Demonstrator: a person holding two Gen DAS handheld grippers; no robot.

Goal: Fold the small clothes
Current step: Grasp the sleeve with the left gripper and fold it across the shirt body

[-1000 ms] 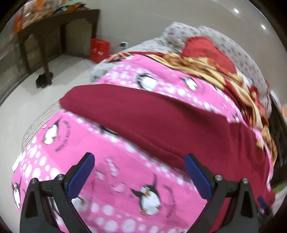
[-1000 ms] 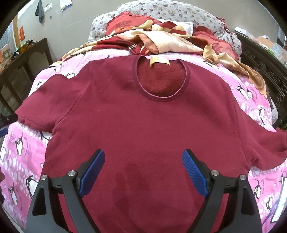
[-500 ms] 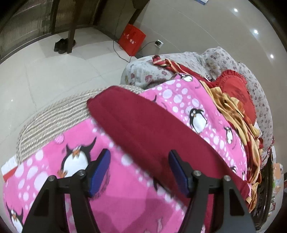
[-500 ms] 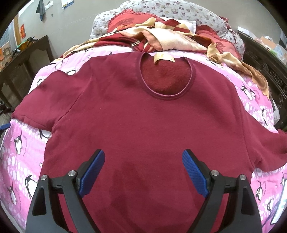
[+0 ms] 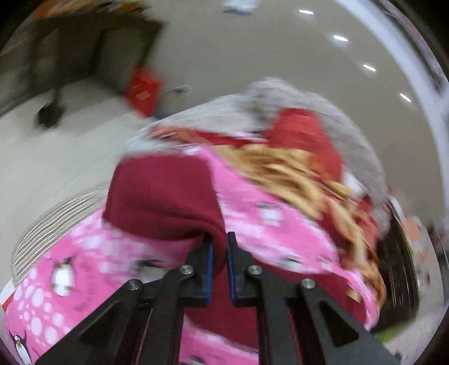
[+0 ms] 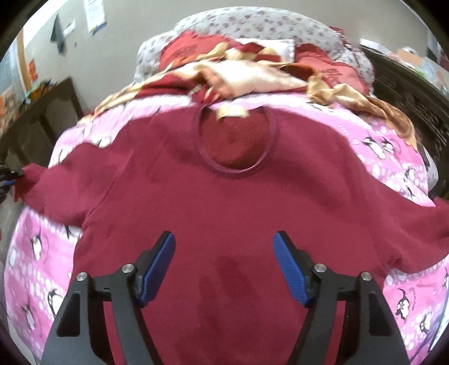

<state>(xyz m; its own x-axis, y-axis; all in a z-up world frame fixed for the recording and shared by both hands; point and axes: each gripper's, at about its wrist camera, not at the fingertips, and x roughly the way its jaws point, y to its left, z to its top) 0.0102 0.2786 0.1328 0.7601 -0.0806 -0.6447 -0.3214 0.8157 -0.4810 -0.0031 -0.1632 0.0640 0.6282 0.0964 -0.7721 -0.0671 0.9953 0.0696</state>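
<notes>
A dark red short-sleeved shirt (image 6: pixel 224 202) lies flat, neck away from me, on a pink penguin-print bedspread (image 6: pixel 42 247). My left gripper (image 5: pixel 219 252) is shut on the cuff of the shirt's left sleeve (image 5: pixel 162 196) and lifts it off the bedspread; the left gripper also shows at the left edge of the right wrist view (image 6: pixel 8 177), holding that sleeve (image 6: pixel 45 185). My right gripper (image 6: pixel 224 261) is open and empty, hovering over the shirt's lower middle. The left wrist view is blurred.
A heap of red and gold blankets (image 6: pixel 247 73) and a grey floral pillow (image 6: pixel 252 25) lie at the head of the bed. A dark wooden table (image 5: pixel 84 47) and a red bag (image 5: pixel 143 89) stand on the floor to the left. Dark headboard (image 6: pixel 421 106) at right.
My left gripper closed on the left sleeve cuff and raised it. The right gripper moved slightly lower over the shirt and stayed open.
</notes>
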